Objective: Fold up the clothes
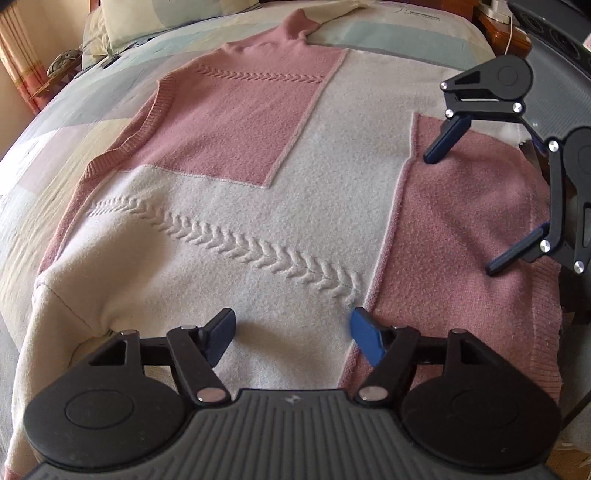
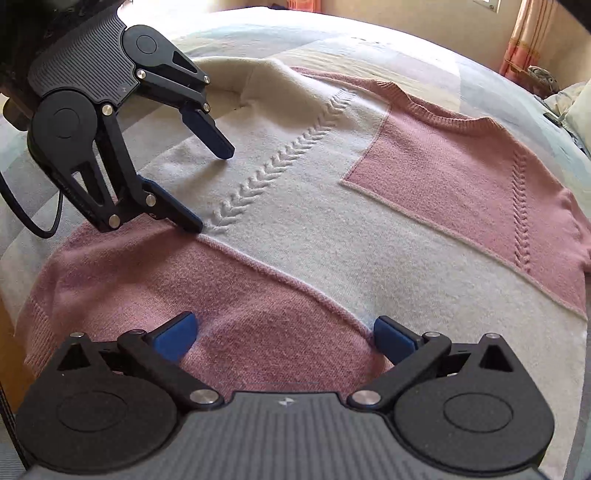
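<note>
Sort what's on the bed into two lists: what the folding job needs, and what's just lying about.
For the job:
- pink and cream sweater
- left gripper, jaws open
- right gripper, jaws open

Lying about:
- pillow
- patchwork bedspread
- curtain

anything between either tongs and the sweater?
Nothing visible. Left tongs and right tongs both stand open directly over the sweater, which lies flat on the bed with nothing on top.

A bed (image 1: pixel 388 37) with pastel patchwork cover, pillow (image 1: pixel 155 14) at its head, peach curtains (image 2: pixel 524 40) beside, daylit
</note>
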Motion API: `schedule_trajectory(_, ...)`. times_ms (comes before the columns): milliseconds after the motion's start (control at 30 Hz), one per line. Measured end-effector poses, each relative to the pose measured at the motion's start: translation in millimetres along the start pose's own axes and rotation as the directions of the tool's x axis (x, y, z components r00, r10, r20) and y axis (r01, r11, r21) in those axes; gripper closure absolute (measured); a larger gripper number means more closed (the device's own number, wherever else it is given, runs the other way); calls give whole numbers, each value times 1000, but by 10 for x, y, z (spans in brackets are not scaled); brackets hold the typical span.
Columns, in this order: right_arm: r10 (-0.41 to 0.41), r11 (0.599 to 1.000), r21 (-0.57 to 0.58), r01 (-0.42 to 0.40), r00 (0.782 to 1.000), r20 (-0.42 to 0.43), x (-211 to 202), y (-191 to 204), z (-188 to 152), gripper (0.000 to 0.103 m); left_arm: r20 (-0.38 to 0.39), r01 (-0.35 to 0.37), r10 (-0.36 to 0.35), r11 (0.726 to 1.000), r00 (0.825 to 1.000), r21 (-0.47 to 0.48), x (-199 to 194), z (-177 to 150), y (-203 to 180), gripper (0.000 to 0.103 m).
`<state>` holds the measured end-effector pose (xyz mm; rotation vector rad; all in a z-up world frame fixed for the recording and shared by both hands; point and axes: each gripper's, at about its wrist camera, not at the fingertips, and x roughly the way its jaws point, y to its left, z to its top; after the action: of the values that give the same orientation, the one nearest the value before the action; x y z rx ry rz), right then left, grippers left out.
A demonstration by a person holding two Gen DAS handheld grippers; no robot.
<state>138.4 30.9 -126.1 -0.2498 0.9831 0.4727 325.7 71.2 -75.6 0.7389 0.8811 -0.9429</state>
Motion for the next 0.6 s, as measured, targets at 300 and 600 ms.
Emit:
schedule_trajectory(300, -14, 999, 31, 15, 999, -37, -226, -442, 268, 0, 49, -28, 30, 999, 998, -40, -25, 237, 74, 32)
schedule_trajectory(600, -80, 967, 232, 106, 990, -118, 88, -1021, 176, 0, -44, 20, -40, 924, 998, -381, -76, -73, 235, 29)
